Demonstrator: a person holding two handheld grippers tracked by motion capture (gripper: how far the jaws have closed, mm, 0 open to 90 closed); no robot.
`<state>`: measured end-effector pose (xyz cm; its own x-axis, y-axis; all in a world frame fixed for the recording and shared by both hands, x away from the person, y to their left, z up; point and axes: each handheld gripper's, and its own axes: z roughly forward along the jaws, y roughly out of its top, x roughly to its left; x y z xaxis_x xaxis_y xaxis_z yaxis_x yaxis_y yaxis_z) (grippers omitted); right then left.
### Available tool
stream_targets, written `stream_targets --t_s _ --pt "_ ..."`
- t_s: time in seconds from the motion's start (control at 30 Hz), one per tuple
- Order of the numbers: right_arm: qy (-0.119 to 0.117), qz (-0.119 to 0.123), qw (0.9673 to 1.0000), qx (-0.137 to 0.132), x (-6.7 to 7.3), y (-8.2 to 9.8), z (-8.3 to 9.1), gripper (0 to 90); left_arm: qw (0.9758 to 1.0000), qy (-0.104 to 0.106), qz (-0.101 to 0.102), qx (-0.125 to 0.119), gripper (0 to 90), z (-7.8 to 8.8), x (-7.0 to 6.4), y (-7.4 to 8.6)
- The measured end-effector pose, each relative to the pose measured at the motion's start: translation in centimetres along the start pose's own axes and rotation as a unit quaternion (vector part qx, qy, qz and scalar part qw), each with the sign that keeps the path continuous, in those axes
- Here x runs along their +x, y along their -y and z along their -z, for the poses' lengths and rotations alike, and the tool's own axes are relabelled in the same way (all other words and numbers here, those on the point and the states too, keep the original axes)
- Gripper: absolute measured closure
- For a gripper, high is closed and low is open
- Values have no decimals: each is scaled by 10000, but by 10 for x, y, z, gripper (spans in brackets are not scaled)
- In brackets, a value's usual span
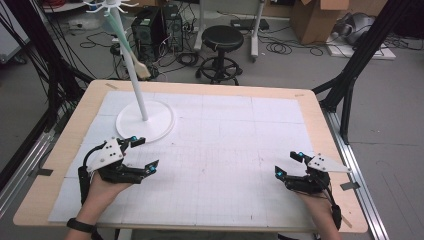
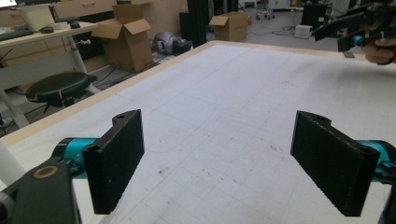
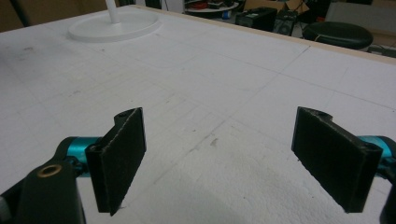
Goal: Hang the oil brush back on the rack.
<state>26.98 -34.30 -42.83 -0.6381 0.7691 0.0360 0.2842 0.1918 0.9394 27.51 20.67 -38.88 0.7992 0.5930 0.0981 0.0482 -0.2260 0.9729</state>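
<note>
My left gripper (image 1: pixel 144 156) rests low over the white mat (image 1: pixel 220 150) at the near left, just in front of the stand's round base (image 1: pixel 145 121). Its jaws are wide apart with nothing between them, as the left gripper view (image 2: pixel 219 161) confirms. At the near right, my right gripper (image 1: pixel 287 164) is open too, its black pads (image 3: pixel 122 154) spread over bare mat (image 3: pixel 224 84). A white stand (image 1: pixel 131 60) rises from the base with a pale green brush-like tool (image 1: pixel 131 50) hanging on it. The right gripper (image 2: pixel 348 32) appears far off in the left gripper view.
The wooden table edge (image 1: pixel 65 145) frames the mat. Behind the table stand a black stool (image 1: pixel 222 40), computer towers (image 1: pixel 155 27) with cables, and a cardboard box (image 1: pixel 320 17). Black frame legs (image 1: pixel 350 85) rise at the right. The stand base (image 3: pixel 114 25) lies far left in the right gripper view.
</note>
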Motion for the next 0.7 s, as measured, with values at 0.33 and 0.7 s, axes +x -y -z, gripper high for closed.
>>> stream_targets --t_s 0.33,0.7 --pt "-24 30 10000 66 2 1 -1 171 9998 175 18 6 179 -6 -12 14" --pt "-89 92 9999 88 3 0 -7 170 9995 290 81 74 180 -6 -14 23"
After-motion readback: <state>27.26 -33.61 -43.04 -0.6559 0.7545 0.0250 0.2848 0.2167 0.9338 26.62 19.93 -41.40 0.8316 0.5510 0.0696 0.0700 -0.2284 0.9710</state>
